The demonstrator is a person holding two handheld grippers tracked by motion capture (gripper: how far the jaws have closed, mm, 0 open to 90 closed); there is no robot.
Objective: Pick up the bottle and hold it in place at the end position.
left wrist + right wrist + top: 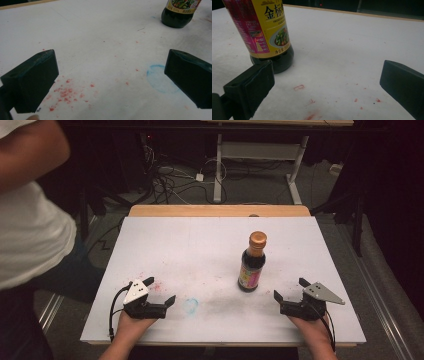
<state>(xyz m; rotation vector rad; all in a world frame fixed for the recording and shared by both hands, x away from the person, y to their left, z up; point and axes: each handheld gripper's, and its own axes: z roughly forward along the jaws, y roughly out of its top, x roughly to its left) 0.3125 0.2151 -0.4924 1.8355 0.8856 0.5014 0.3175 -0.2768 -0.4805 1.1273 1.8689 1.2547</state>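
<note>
The bottle (252,262) stands upright on the white table (200,240), right of the middle, well placed for a reach from that side. The right gripper (291,295) rests low at the near edge, jaws spread wide and empty, the bottle just ahead and inward of it (likely the first to go in). The left gripper (160,292), equally wide and empty, sits well apart beside a blue ring mark (190,305), probably waiting to steady or help.

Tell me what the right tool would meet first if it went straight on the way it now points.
Probably nothing: the right tool points past the bottle, which stands just beyond its left jaw, over bare white table. Depth is unclear, so the jaw might clip it.
</note>
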